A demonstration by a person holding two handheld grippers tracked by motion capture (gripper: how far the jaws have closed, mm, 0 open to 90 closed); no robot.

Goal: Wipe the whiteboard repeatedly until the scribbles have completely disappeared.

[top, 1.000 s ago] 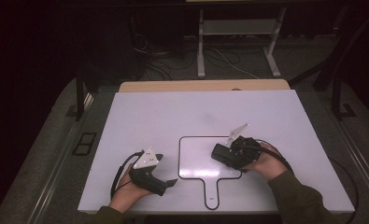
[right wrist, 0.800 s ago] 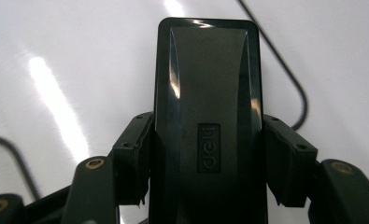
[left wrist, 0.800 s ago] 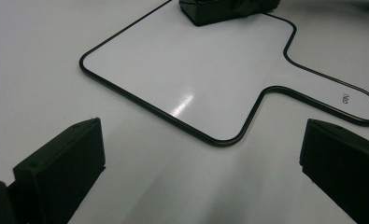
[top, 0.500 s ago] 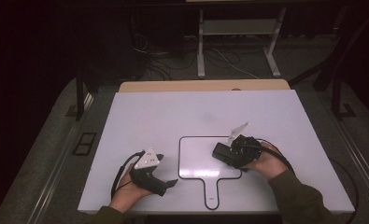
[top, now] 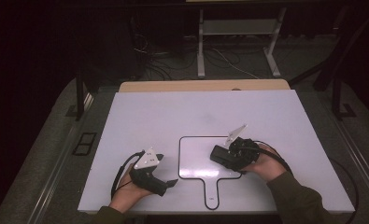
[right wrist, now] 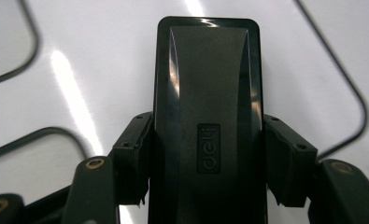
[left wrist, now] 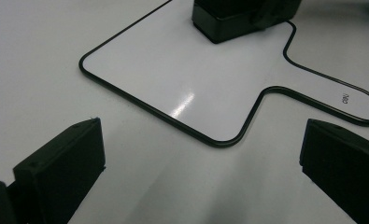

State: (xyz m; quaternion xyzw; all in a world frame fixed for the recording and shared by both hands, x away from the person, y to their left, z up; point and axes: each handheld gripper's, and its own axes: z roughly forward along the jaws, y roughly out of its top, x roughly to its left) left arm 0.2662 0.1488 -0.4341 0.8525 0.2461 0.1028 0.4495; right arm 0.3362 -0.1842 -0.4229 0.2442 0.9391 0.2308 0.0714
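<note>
Right gripper [top: 219, 155] sits over the paddle-shaped whiteboard [top: 196, 154] in the high view, clamped on a black eraser [top: 218, 154] that lies on the board's right half, well clear of its handle. The eraser's long axis runs roughly across the board, its free end pointing toward the board's left edge. Left gripper [top: 170, 183] rests just off the board's lower left corner, beside the handle, its jaws aimed at the board.

From the left gripper view, that gripper [left wrist: 201, 168] stands wide open with nothing between its jaws — bare table beneath. The whiteboard [left wrist: 182, 79] lies ahead of it, and the eraser [left wrist: 229, 23] is on the board's far part, its blunt square end facing this way.

Seen from the right gripper view, the right gripper [right wrist: 205, 163] has its pads pressed on the two long sides of the eraser [right wrist: 205, 93], about midway along. The eraser points straight away along the jaws, flat over the whiteboard [right wrist: 102, 93].

It looks a hard, glossy plastic shell — likely light, stiff and a little slippery. Gripping the long flanks near the middle seems the sound hold; the smooth domed top would offer little purchase.
</note>
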